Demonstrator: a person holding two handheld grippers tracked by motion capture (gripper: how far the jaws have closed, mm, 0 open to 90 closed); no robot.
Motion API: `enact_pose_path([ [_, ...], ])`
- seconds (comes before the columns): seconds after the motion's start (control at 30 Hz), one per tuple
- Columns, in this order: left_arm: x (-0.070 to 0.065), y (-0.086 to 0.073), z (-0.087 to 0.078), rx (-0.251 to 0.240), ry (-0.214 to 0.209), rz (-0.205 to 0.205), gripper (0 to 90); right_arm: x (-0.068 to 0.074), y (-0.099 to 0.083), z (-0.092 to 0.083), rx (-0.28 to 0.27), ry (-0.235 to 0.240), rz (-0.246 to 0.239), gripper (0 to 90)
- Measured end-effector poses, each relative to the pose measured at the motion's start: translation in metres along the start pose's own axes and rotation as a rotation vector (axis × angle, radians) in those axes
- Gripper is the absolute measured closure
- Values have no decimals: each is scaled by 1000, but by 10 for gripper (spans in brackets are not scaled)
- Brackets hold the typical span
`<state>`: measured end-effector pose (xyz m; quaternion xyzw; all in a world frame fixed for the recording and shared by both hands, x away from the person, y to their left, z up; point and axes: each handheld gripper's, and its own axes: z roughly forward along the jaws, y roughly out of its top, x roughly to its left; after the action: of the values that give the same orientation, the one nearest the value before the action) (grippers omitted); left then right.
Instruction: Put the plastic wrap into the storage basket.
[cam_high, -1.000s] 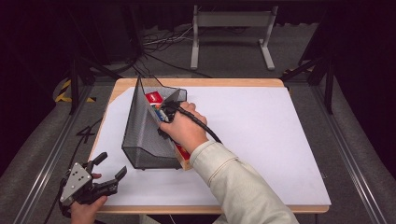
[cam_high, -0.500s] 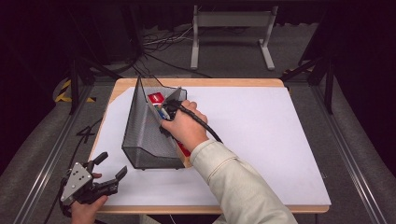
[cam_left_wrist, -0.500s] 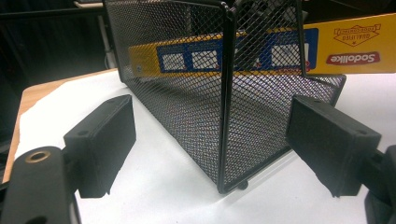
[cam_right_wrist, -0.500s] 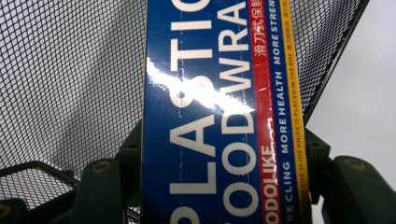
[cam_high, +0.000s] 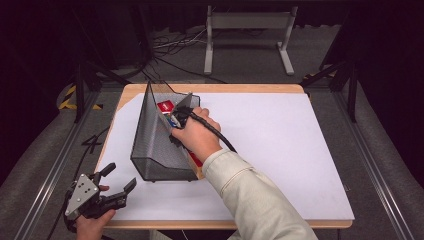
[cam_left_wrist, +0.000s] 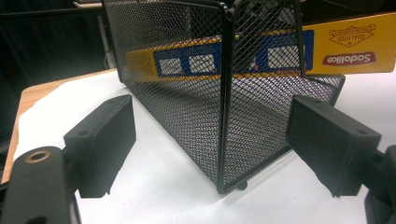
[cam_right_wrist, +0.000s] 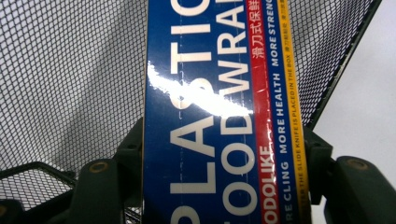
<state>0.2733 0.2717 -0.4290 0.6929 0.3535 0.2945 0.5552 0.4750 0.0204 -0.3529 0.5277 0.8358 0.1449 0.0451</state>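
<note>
Right tongs (cam_right_wrist: 224, 186) clamped on the plastic-wrap box (cam_right_wrist: 219, 112), box partly inside the mesh basket (cam_high: 160, 145) at the surface's (cam_high: 280, 150) left. Left tongs (cam_high: 112, 187) apart, idle near the near-left corner. Step appears to be loading; next likely needs pushing deeper, then release.

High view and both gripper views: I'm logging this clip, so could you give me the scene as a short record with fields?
surface: table with a white top
basket: black mesh basket standing on the table's left part
box: plastic wrap box, blue, red and yellow, inside the basket
right gripper: right gripper shut on the box, at the basket
left gripper: left gripper open, at the table's near left corner, aimed at the basket, touching nothing
</note>
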Motion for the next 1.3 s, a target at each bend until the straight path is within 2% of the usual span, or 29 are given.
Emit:
enact_pose_path([
  [0.07,0,0,0,2,0,0,171,-1,-1,-2,-27,24,-3,318],
  [0.33,0,0,2,6,-8,2,170,-3,-3,-7,-65,66,-5,253],
  [0.53,0,1,3,9,-10,9,171,-7,-7,-14,-120,93,-16,243],
  [0.57,0,1,3,6,-8,4,170,-8,-9,-17,-155,111,-22,239],
  [0.6,0,1,3,6,-8,4,171,-8,-9,-17,-155,111,-22,239],
  [0.67,0,1,4,8,-13,9,170,-9,-13,-23,-197,117,-34,236],
  [0.73,0,1,4,8,-13,8,170,-9,-14,-25,-210,118,-43,237],
  [0.77,0,1,5,7,-14,4,170,-10,-17,-30,-238,138,-45,237],
  [0.9,0,1,6,8,-16,12,170,-12,-20,-39,-273,156,-49,237],
  [0.93,0,1,6,10,-14,8,170,-14,-22,-46,-295,169,-49,237],
  [1.3,0,2,6,4,-13,6,170,-29,-38,-70,-383,189,-98,237],
])
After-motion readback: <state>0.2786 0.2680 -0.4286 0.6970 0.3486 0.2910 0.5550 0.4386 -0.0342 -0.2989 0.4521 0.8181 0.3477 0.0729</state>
